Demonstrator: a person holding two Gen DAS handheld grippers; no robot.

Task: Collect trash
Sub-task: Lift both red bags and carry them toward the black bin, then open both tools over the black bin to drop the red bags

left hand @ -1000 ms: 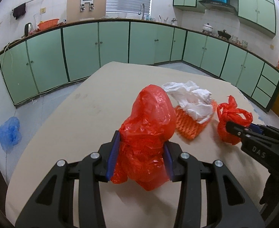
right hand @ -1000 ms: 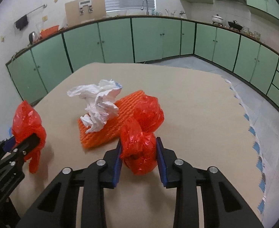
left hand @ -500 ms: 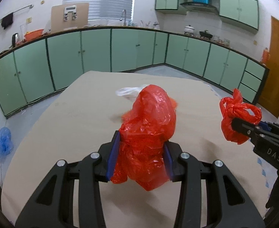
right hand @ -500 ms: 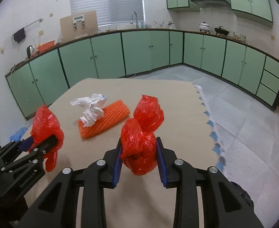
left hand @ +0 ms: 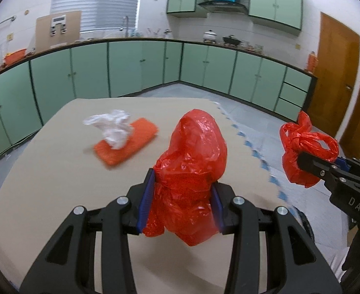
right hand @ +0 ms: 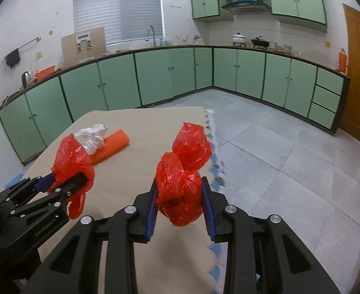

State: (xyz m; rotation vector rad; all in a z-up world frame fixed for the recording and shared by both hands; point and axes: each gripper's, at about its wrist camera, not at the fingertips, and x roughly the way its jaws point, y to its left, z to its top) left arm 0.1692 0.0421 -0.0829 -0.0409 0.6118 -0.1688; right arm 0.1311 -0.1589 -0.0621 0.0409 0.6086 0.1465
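Even, soft indoor light; fisheye bends the cabinets (right hand: 155,78) and darkens the corners. Motion blur smears the orange mesh (left hand: 126,144); red bag (left hand: 189,171) shows glare.

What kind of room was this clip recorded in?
A home kitchen, most likely. Green cabinets run under a long counter with a sink tap, and a pot and wok sit beneath a range hood.
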